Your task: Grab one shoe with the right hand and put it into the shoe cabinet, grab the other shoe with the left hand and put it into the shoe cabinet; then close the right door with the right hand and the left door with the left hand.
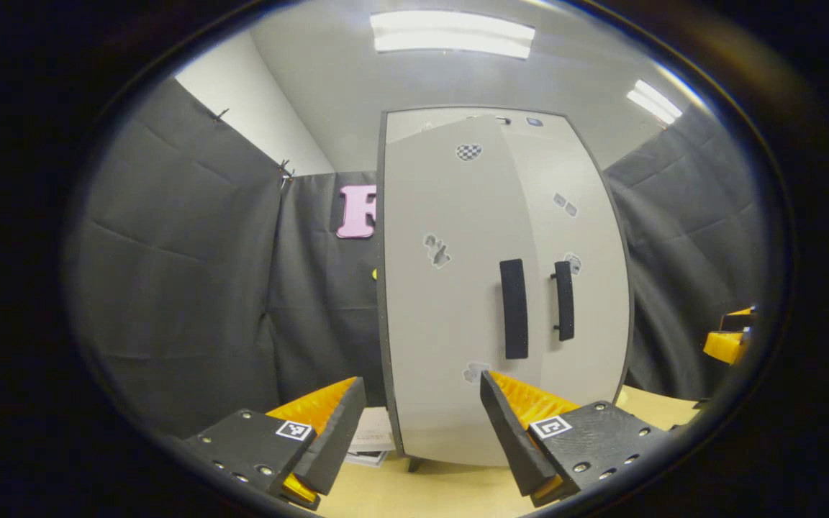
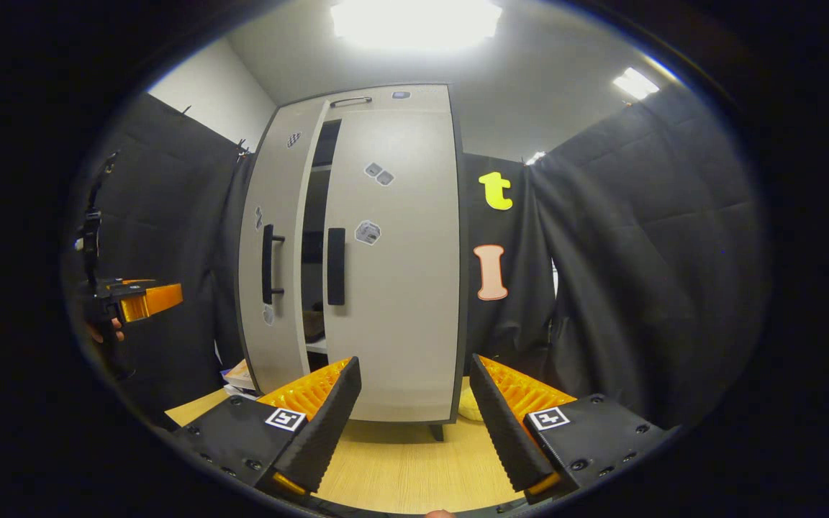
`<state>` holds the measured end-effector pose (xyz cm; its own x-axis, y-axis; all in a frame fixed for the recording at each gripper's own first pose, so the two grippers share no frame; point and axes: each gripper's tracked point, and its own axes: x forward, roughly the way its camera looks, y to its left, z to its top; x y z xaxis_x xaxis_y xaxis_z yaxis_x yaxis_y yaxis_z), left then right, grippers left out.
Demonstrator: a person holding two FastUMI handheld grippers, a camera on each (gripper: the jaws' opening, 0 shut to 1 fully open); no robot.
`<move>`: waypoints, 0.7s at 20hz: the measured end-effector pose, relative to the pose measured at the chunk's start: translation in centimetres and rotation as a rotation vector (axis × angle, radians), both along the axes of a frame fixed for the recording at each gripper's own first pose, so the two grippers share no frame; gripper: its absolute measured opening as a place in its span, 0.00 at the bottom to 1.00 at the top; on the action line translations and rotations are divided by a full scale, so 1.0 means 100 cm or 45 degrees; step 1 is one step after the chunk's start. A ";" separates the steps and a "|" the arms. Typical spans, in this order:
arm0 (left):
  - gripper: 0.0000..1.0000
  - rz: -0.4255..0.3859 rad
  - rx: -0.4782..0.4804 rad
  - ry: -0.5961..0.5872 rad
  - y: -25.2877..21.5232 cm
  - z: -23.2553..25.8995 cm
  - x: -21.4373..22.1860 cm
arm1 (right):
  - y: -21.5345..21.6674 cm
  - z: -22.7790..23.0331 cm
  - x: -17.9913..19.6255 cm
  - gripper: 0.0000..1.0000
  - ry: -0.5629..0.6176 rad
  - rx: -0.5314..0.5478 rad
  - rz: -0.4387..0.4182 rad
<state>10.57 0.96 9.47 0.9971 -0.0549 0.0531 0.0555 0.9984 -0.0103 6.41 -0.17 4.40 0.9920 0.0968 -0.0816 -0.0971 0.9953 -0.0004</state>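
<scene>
Both grippers, left [image 1: 414,424] and right [image 2: 411,417], wide open, empty. Right door [image 2: 393,252] shut; left door [image 2: 274,252] ajar, likely next for left.

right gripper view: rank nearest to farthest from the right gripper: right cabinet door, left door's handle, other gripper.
From the right gripper:
1. Pale grey right cabinet door, straight ahead.
2. Black bar handle on the ajar left door, ahead-left.
3. Left gripper, far left.
</scene>
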 end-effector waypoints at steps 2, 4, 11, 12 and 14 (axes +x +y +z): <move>0.98 0.005 0.007 0.006 0.006 -0.006 -0.013 | 0.002 0.001 -0.007 0.96 -0.006 -0.001 0.007; 0.99 0.009 0.010 0.009 0.010 -0.010 -0.024 | 0.002 0.002 -0.013 0.96 -0.012 -0.002 0.009; 0.93 0.007 0.013 0.033 0.014 -0.030 -0.054 | 0.002 0.002 -0.025 0.96 -0.027 0.007 0.014; 0.93 0.003 0.013 0.041 0.013 -0.033 -0.057 | 0.002 0.002 -0.028 0.96 -0.028 0.009 0.013; 0.93 0.001 0.016 0.053 0.014 -0.040 -0.064 | 0.001 0.001 -0.029 0.96 -0.032 0.014 0.013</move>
